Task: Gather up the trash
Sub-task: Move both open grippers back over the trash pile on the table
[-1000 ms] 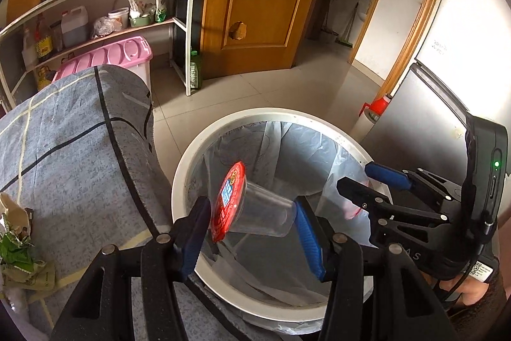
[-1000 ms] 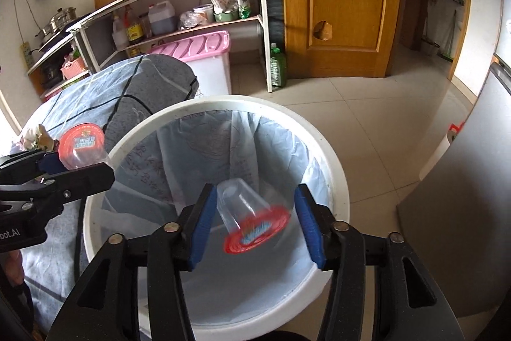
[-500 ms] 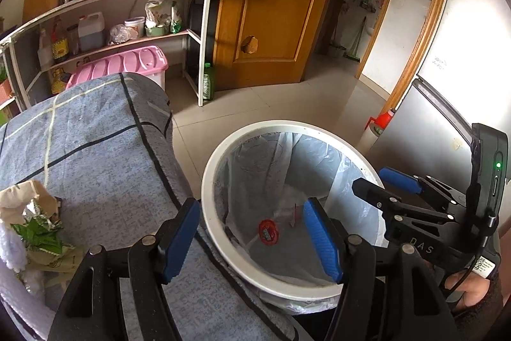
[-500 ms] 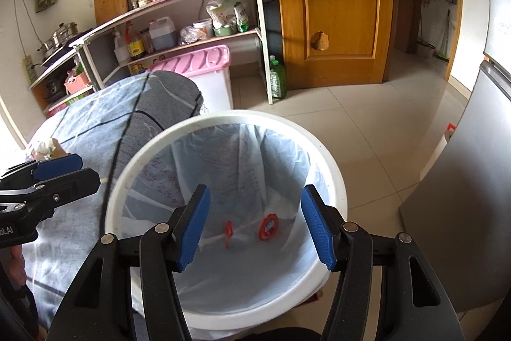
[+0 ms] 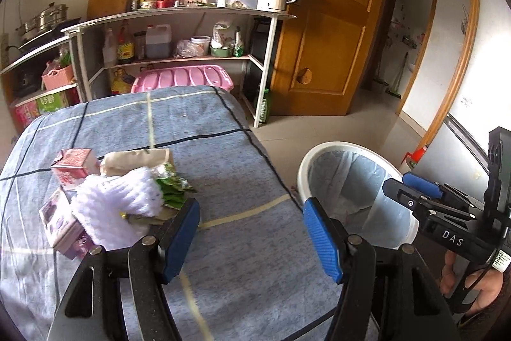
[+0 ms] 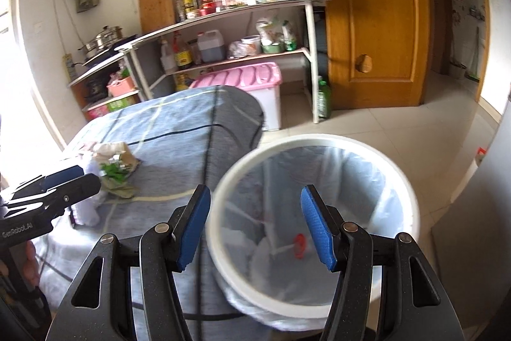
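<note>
Both the left gripper [image 5: 251,232] and right gripper [image 6: 255,227] have jaws wide, holding nothing. The trash pile [image 5: 127,197] lies near the worktop's left edge: probably light, crushable wrappers and cartons; pinch a carton's stiff sides. The bin [image 6: 412,200] stands beside the right edge.

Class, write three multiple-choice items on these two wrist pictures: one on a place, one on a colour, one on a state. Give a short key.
1. Where does the trash pile lie?
A. on the blue tablecloth
B. in the bin
C. on the shelf

2. What colour is the bin rim?
A. pink
B. white
C. black

3. How is the left claw?
A. shut on a cup
B. shut on a carton
C. open, empty

Key: 1 A, the pile sits on the cloth; 2 B, the rim shows white; 3 C, its blue pads stand apart with nothing between.
</note>
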Tool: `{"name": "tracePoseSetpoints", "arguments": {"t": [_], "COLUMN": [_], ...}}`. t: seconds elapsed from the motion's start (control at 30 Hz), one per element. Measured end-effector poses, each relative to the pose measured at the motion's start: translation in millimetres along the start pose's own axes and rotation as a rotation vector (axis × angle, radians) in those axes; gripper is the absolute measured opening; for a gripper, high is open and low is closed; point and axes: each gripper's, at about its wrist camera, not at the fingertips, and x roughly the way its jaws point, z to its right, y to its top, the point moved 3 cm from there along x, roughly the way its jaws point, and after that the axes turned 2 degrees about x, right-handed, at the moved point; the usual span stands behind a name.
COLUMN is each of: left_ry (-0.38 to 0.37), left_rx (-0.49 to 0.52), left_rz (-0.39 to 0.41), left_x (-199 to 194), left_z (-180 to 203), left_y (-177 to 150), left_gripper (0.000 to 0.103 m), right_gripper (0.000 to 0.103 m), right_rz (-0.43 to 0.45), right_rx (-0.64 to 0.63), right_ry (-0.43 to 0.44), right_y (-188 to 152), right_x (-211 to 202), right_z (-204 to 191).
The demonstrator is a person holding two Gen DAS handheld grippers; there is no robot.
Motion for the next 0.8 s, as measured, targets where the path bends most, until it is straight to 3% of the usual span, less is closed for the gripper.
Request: {"name": "tracePoseSetpoints", "arguments": {"t": [0.6, 0.8], "left_ry": [0.255, 0.247], "left_rx": [-0.286, -0.312], "left_rz": [0.006, -0.022], "left_x": [-57, -52], "left_z": [-174, -196], "left_y": [-60, -66], "left_gripper": [0.068, 0.071], "right_gripper": [0.06, 0.06], "right_rz": [-0.104, -0.144], "right_rx": [-0.237, -0.287], "right_ry": [0.247, 0.304], "right_y": [-24, -32], "right_x": [53, 72], "right_z": [-150, -187]}}
